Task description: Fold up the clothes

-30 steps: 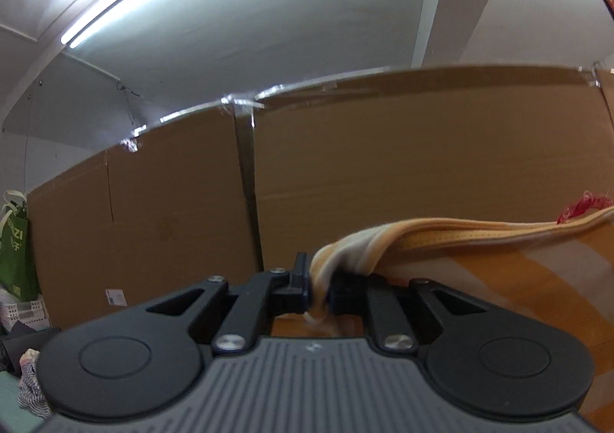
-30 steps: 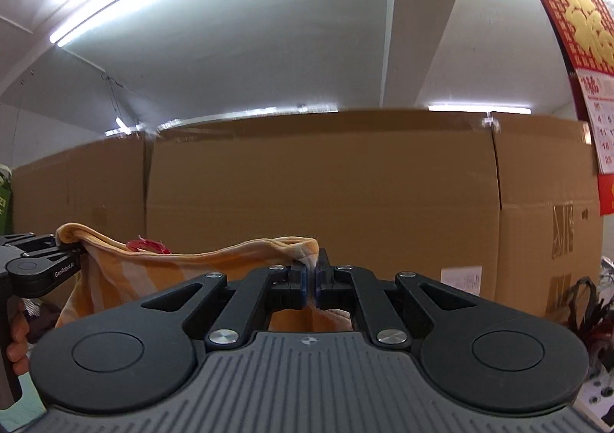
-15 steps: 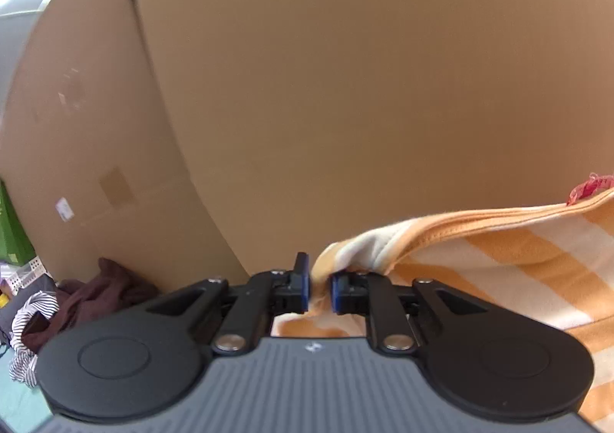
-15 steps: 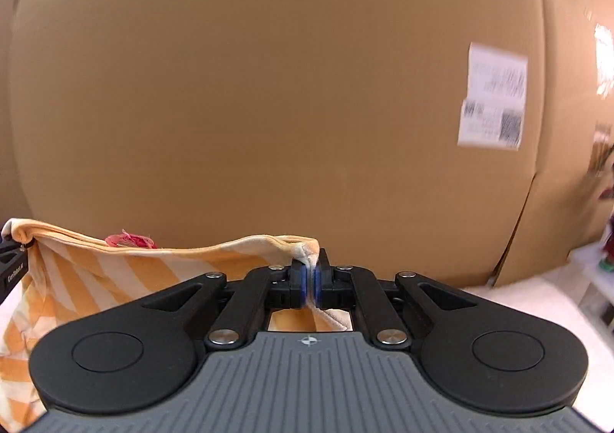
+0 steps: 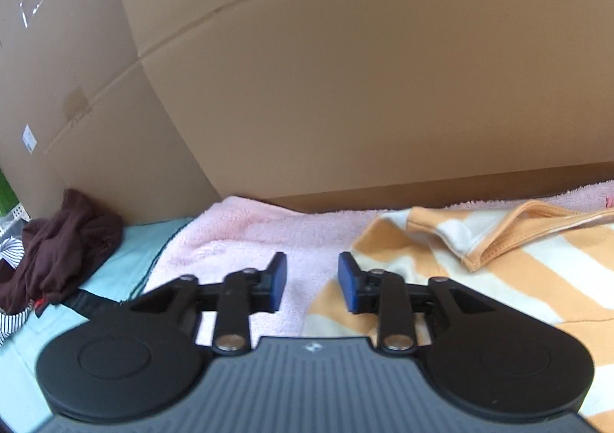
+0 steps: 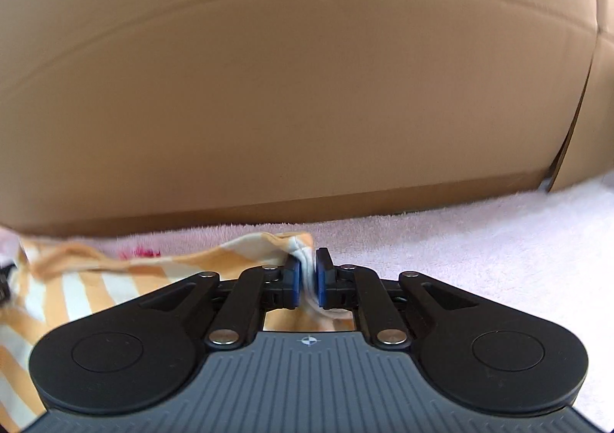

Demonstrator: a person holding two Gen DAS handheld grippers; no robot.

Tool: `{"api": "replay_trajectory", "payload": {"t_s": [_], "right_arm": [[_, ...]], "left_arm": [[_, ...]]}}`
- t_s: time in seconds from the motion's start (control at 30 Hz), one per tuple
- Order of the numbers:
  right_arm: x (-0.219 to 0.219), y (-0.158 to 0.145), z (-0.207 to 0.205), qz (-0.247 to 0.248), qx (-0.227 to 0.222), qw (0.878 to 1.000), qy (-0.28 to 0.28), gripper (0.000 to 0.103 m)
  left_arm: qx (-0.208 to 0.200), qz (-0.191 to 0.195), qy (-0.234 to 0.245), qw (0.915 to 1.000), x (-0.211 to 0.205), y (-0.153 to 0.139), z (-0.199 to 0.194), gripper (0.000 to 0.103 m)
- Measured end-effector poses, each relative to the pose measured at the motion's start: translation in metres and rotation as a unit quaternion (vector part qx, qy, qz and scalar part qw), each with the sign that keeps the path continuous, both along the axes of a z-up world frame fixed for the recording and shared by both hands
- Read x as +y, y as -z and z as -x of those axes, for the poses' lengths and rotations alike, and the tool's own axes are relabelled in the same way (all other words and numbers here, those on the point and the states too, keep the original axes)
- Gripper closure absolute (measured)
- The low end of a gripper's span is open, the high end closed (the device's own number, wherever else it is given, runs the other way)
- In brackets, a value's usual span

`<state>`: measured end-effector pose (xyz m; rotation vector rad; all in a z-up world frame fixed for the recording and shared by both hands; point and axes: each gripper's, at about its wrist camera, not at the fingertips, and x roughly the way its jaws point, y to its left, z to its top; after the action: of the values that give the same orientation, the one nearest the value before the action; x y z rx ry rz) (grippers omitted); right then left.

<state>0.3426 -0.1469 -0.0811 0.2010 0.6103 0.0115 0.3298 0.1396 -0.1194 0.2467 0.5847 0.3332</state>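
An orange-and-cream striped garment (image 5: pixel 499 271) lies on a pink fleece blanket (image 5: pixel 238 237). Its neck edge is rumpled, just right of my left gripper (image 5: pixel 312 271). That gripper's jaws are opening, with nothing between the blue pads; the right pad sits at the garment's left edge. In the right wrist view the garment (image 6: pixel 96 287) spreads to the left. My right gripper (image 6: pixel 307 268) pinches its corner low over the blanket (image 6: pixel 479 241), jaws starting to part with the cloth still between the pads.
A wall of big cardboard boxes (image 5: pixel 345 87) stands right behind the blanket, also filling the right wrist view as cardboard boxes (image 6: pixel 268 87). A dark maroon clothes heap (image 5: pixel 57 241) and a striped cloth (image 5: pixel 7 318) lie left on a teal sheet (image 5: pixel 126 252).
Both grippers came down and tilted from ceiling height to the blanket. The garment went from hanging stretched between them to lying down. The left gripper let go of its corner and opened.
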Motion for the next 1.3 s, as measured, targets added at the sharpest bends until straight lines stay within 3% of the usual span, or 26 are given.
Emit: {"api": "replay_trajectory", "payload": {"t_s": [0.1, 0.17, 0.23, 0.4, 0.5, 0.63, 0.73, 0.87, 0.97, 1.07, 1.1, 1.17, 1.3], "right_arm": [[-0.026, -0.008, 0.016, -0.049, -0.014, 0.998, 0.021, 0.091], [-0.052, -0.019, 0.042, -0.083, -0.028, 0.995, 0.039, 0.079], [-0.081, -0.029, 0.075, -0.108, -0.040, 0.992, 0.055, 0.074], [-0.140, -0.033, 0.193, -0.055, -0.059, 0.994, 0.069, 0.061], [-0.146, -0.021, 0.259, -0.031, -0.037, 0.999, 0.006, 0.061], [-0.114, -0.013, 0.298, -0.004, -0.035, 0.994, -0.100, 0.061], [-0.089, -0.008, 0.313, 0.047, -0.048, 0.985, -0.161, 0.061], [-0.067, 0.000, 0.310, 0.106, -0.068, 0.981, -0.146, 0.061], [-0.068, 0.006, 0.307, 0.091, -0.069, 0.985, -0.126, 0.060], [-0.070, 0.007, 0.300, 0.062, -0.073, 0.989, -0.114, 0.061], [-0.071, 0.008, 0.299, 0.053, -0.075, 0.989, -0.112, 0.064], [-0.073, 0.009, 0.298, 0.034, -0.078, 0.990, -0.108, 0.088], [-0.080, 0.002, 0.298, 0.014, -0.089, 0.992, -0.089, 0.094]], "left_arm": [[-0.006, -0.017, 0.005, 0.9998, -0.010, 0.004, 0.004, 0.059], [-0.013, -0.016, 0.008, 0.9997, -0.009, 0.007, 0.009, 0.048], [-0.020, -0.010, 0.009, 0.9997, -0.007, 0.007, 0.011, 0.041], [-0.034, -0.009, 0.013, 0.9993, -0.011, 0.002, 0.016, 0.028], [-0.046, -0.012, 0.019, 0.9987, -0.015, -0.003, 0.022, 0.022], [-0.056, -0.030, 0.039, 0.9972, -0.019, -0.010, 0.039, 0.021], [-0.047, -0.053, 0.057, 0.9959, -0.020, -0.024, 0.066, 0.025], [-0.053, 0.006, 0.087, 0.9947, 0.004, -0.048, 0.138, 0.005], [-0.046, 0.037, 0.080, 0.9950, 0.026, -0.053, 0.192, 0.005], [-0.022, 0.068, 0.058, 0.9957, 0.050, -0.040, 0.234, 0.005], [-0.017, 0.075, 0.055, 0.9955, 0.051, -0.036, 0.247, 0.006], [-0.011, 0.083, 0.053, 0.9951, 0.050, -0.027, 0.269, 0.006], [-0.006, 0.043, 0.076, 0.9962, 0.037, -0.014, 0.285, 0.004]]}}
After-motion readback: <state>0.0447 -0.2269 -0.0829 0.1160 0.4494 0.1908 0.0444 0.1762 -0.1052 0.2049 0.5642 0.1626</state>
